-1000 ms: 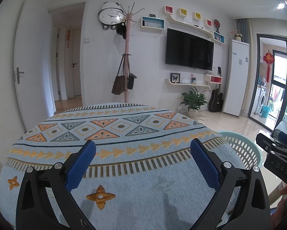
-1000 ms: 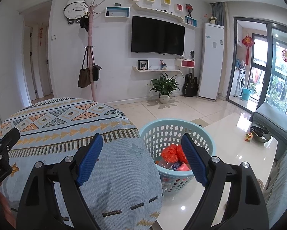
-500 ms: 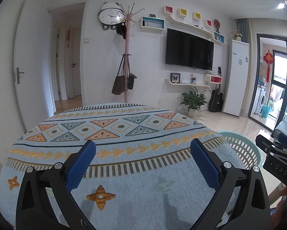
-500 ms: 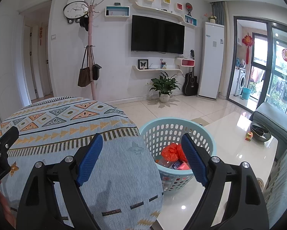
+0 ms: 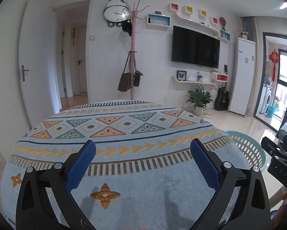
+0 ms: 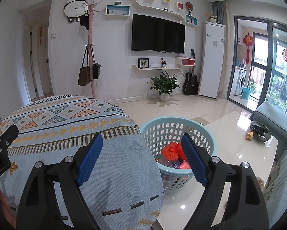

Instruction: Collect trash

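Observation:
A light blue perforated basket (image 6: 156,132) stands right of the patterned table; its rim also shows in the left wrist view (image 5: 247,149). Inside lie a crumpled orange bag (image 6: 171,150), a clear bottle and small wrappers (image 6: 177,163). My right gripper (image 6: 141,153) is open and empty, above the table's right edge and the basket's near side. My left gripper (image 5: 143,157) is open and empty over the patterned tablecloth (image 5: 124,134). No loose trash shows on the cloth.
A glossy white low table (image 6: 239,145) with a dark bowl (image 6: 260,131) and a small cube stands to the right, beside a grey sofa (image 6: 271,115). A coat rack (image 6: 89,57), TV and plant (image 6: 164,86) line the far wall.

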`<state>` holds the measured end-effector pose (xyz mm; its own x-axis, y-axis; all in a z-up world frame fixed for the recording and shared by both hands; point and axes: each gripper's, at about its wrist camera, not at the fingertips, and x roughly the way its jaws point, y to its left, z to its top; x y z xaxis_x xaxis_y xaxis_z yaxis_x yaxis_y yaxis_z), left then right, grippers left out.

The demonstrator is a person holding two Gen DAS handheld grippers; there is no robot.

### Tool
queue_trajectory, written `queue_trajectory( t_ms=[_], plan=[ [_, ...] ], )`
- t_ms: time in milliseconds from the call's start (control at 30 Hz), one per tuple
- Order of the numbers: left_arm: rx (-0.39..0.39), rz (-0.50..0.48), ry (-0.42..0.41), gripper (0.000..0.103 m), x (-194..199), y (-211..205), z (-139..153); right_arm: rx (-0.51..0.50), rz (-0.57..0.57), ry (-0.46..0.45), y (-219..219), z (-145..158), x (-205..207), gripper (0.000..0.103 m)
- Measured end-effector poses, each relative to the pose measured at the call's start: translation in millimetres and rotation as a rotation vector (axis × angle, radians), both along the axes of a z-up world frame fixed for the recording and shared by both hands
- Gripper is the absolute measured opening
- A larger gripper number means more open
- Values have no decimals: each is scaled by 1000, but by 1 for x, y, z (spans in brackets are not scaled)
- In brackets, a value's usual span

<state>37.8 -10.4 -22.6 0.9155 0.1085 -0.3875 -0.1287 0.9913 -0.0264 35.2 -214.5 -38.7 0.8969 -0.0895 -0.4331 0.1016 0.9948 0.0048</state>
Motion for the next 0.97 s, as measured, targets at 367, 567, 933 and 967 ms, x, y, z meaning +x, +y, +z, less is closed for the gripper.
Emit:
queue_trajectory(
  t_ms=[367,567,933,967],
  plan=[
    [7,13,-3,96,-3,-2,3,-3,-4,1,-2,-1,-1,80],
    [48,21,-9,95,-4,-8,6,-15,-8,3,-1,4,-1,80],
    [20,-44,51,96,-20,1,22,-18,-19,-2,8,20,-9,80],
    [17,-39,46,96,-22,3,23,-20,-16,-7,10,22,-11,80]
  ],
)
